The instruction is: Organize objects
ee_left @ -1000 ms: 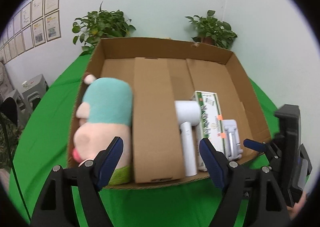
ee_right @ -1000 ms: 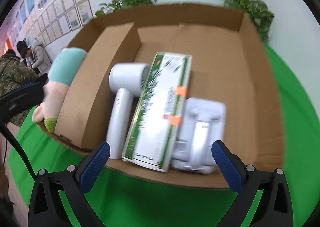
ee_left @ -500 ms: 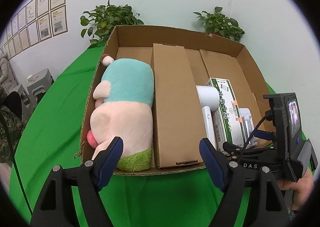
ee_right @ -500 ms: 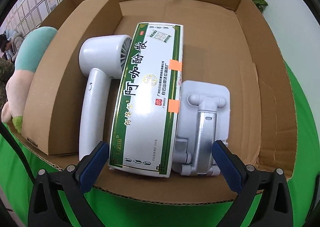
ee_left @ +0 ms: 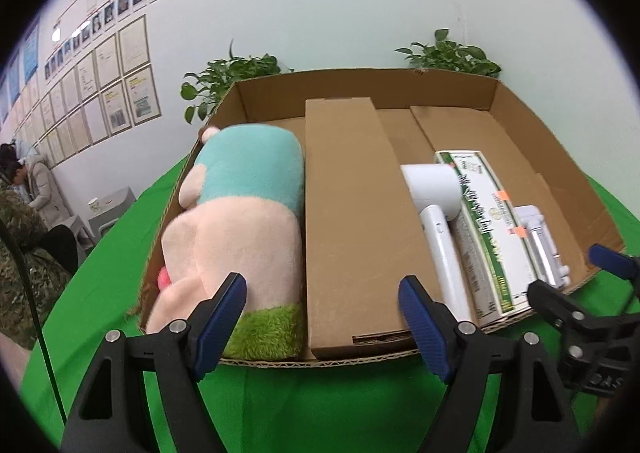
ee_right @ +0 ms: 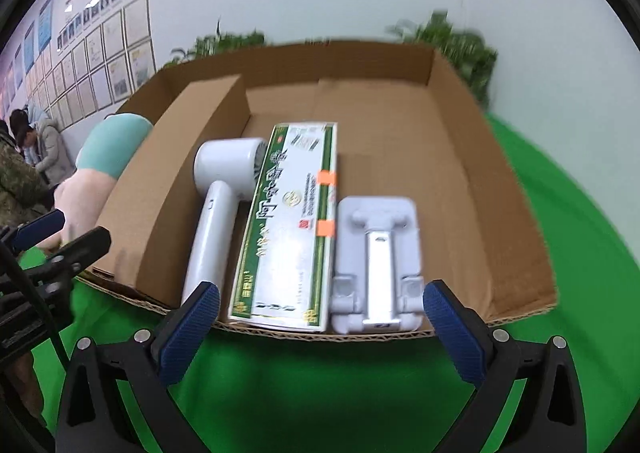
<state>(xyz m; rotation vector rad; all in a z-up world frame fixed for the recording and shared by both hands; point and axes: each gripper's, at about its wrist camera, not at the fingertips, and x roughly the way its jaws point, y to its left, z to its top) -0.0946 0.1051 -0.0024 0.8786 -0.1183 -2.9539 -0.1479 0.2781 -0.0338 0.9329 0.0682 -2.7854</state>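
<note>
Both grippers, left gripper [ee_left: 322,317] and right gripper [ee_right: 320,327], have backed away from the cardboard box [ee_right: 472,157]; jaws wide, empty; the hair dryer [ee_right: 218,205] is unmoved at 11 o'clock.

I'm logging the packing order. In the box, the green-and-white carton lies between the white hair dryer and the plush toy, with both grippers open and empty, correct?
Not quite. The right wrist view shows the carton between the hair dryer and the grey stand, not the plush toy, which lies beyond the cardboard divider. Both the left gripper and right gripper are open and empty.
</note>
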